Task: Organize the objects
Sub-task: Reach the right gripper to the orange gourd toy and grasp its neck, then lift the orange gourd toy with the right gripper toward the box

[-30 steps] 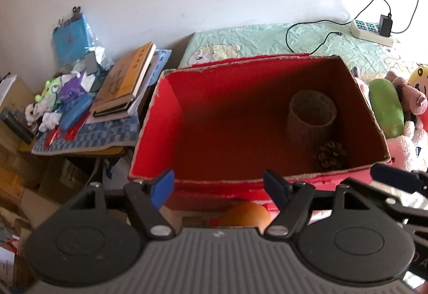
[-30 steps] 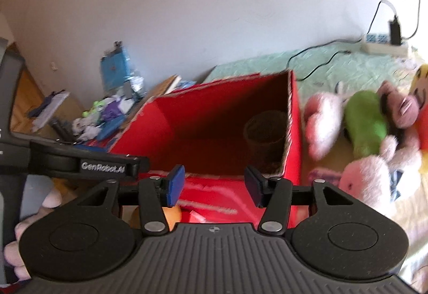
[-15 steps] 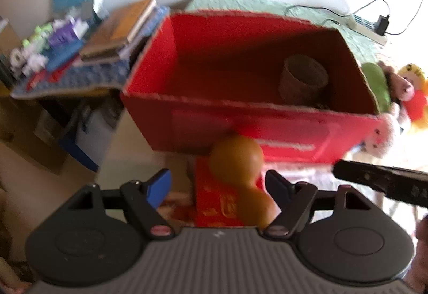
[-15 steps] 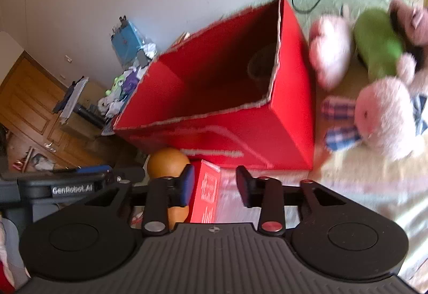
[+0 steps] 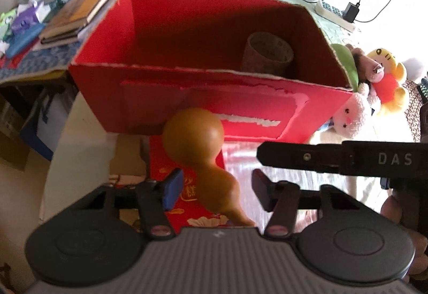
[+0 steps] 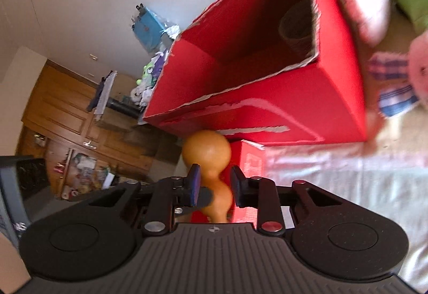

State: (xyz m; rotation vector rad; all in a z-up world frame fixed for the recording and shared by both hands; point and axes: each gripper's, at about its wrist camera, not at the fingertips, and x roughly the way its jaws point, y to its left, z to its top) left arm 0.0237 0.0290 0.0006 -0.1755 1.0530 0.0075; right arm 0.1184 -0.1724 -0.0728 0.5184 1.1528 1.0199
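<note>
An orange-brown gourd (image 5: 192,133) lies on a small red packet (image 5: 171,160), just in front of a large open red cardboard box (image 5: 187,96). My left gripper (image 5: 218,189) hangs over the gourd's thin neck. Its jaws are closing with the neck between them, and a gap shows on both sides. Seen from the right wrist, the gourd (image 6: 207,151) has its waist in line with my right gripper (image 6: 215,183), whose jaws are also closing. The left wrist view shows that gripper's black bar (image 5: 334,159) off to the right, with nothing touching the gourd.
Inside the big box (image 6: 267,112) stands a brown paper cylinder (image 5: 267,53). Plush toys (image 5: 350,112) crowd its right side, and a power strip (image 5: 334,13) lies behind it. Stacked books (image 5: 80,10) and clutter fill the left. A wooden cabinet (image 6: 67,120) stands further left.
Both grippers have sunk and tipped downward, and the right one has rolled. The gourd and the small red packet have come up between the fingers. Both pairs of jaws have narrowed.
</note>
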